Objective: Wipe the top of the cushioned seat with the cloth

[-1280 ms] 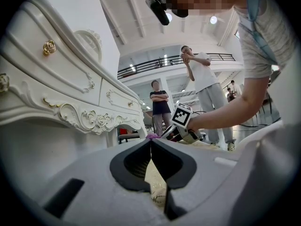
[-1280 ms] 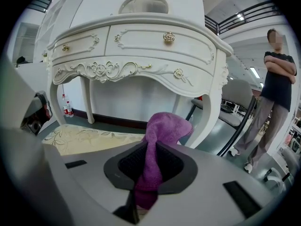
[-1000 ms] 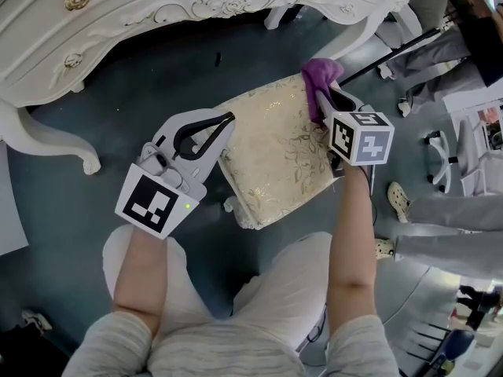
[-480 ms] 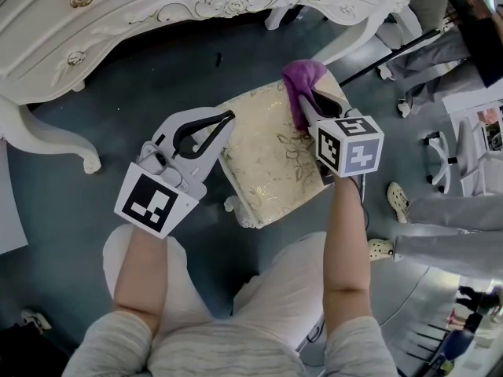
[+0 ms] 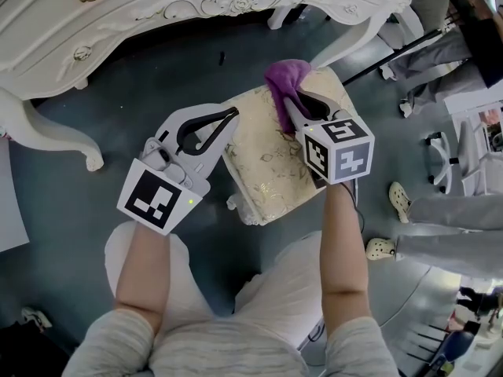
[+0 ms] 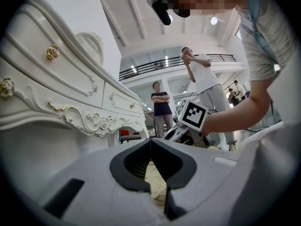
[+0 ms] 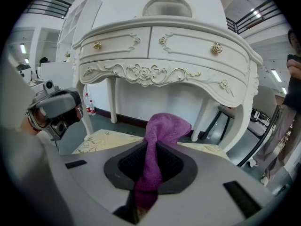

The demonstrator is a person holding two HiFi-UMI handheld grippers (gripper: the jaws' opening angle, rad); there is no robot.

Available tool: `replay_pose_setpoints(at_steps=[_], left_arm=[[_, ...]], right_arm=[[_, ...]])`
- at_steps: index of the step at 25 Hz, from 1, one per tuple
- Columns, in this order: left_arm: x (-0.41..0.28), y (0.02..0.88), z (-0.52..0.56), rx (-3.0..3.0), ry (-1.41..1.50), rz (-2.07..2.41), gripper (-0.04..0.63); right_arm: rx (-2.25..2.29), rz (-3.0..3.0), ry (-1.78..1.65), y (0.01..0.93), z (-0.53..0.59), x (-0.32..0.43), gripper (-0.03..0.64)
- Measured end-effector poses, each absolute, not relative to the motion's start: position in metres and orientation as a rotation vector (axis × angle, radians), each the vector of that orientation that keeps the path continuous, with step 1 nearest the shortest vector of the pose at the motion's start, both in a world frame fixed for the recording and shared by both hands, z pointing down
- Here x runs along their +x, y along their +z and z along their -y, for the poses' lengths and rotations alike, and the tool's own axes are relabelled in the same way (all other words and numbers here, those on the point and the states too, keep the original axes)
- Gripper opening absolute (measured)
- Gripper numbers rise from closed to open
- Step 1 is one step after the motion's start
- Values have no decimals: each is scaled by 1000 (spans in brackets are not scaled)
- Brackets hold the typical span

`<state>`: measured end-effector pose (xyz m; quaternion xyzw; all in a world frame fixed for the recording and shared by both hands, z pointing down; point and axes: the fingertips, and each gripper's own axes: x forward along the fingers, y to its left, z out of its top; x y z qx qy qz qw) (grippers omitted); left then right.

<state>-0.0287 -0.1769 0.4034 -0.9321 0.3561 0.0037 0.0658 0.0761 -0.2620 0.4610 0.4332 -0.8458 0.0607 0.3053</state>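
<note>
Currently R hand-held gripper (image 5: 286,107) is clamped on the purple cloth (image 5: 288,75), which is bunched over the far side of the gold-patterned cushioned seat (image 5: 263,167). L hand-held gripper (image 5: 229,121) has its jaws fully together w/ nothing between them, tips just beside the seat's left edge. White carved dressing table (image 5: 157,10) stands beyond.

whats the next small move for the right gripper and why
Probably drag the cloth across the seat toward its near edge: the right gripper grips it at the far edge, and most of the cushioned top lies nearer.
</note>
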Motion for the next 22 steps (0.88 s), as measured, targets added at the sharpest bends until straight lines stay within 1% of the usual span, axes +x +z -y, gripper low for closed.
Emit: replay_pose_setpoints(at_steps=[11,22], left_arm=[[-31,402,176,-2814,15,-1073,14],[-30,402,173,-2818,16,-1064,14]], right_arm=[[1039,2285,133,462,240,35,52],[970,2321,111,463,222,10,52]])
